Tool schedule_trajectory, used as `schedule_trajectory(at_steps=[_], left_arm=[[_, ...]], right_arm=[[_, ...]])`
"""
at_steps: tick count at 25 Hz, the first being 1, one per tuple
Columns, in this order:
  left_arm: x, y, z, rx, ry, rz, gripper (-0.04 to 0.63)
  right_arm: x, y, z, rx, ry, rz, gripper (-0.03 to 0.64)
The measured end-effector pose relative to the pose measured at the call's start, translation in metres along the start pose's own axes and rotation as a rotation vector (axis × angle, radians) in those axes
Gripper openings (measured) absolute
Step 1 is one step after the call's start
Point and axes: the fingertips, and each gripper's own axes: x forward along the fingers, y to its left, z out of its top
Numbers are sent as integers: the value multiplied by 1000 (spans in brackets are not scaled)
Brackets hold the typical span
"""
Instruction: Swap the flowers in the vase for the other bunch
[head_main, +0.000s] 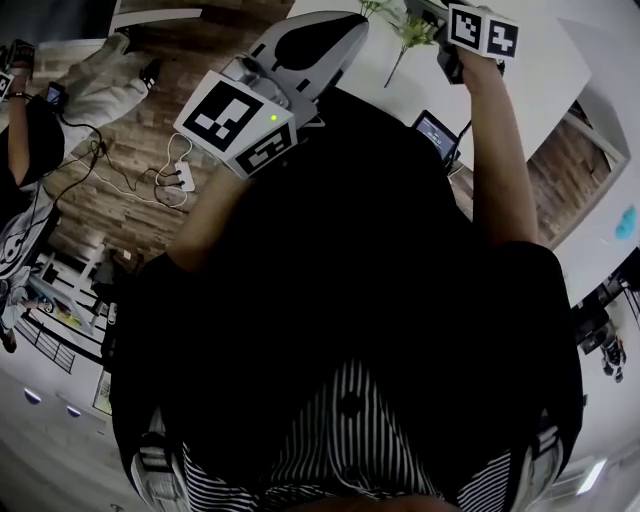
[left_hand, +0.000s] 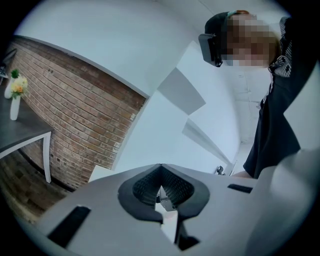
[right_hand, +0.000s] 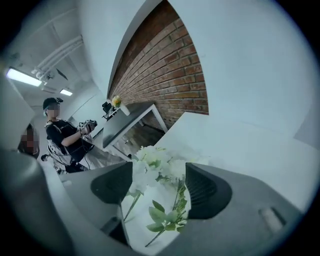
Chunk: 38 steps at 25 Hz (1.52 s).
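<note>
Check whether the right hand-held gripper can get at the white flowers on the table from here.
Probably yes. The right hand-held gripper has its jaws apart, and the white flowers lie on the table right between them, stems toward the camera, with nothing in the way.

Right gripper (right_hand: 159, 182), jaws apart: the white flower bunch (right_hand: 150, 170) lies dead ahead in the gap, on the white surface (right_hand: 235, 145). Bare surface right of it, clear passage. A small screen (head_main: 437, 135) sits beside the right arm. Left gripper (left_hand: 161, 182) faces open air.
</note>
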Motion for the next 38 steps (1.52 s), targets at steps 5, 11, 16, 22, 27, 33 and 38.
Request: schedule_trajectory(at_steps=[5,11,16,22,27,33,38], left_arm=[[5,-7,-1,9,6,-24,6],[4,-6,-4,6,13,-22,6],[-1,-6,-3,15,8,-17,6],[-15,0,8,16,-18,23,6],[-24,10,-2,2,-19,45,6],[-15,4,-2,6,-8,19,6],[3,-5,-3,26,12,-32,6]], right_arm=[[-26,-14,-19,154,-46,-22,322],[-17,-22,-83,198,57,-59,321],[12,-37,-96,211,122,-96,316],[36,-56,-109,211,237,-150,249],[48,-77,-122,202,276,-215,129],[21,-82,-101,206,179,-236,27],[-8,-81,-77,222,57,-218,23]])
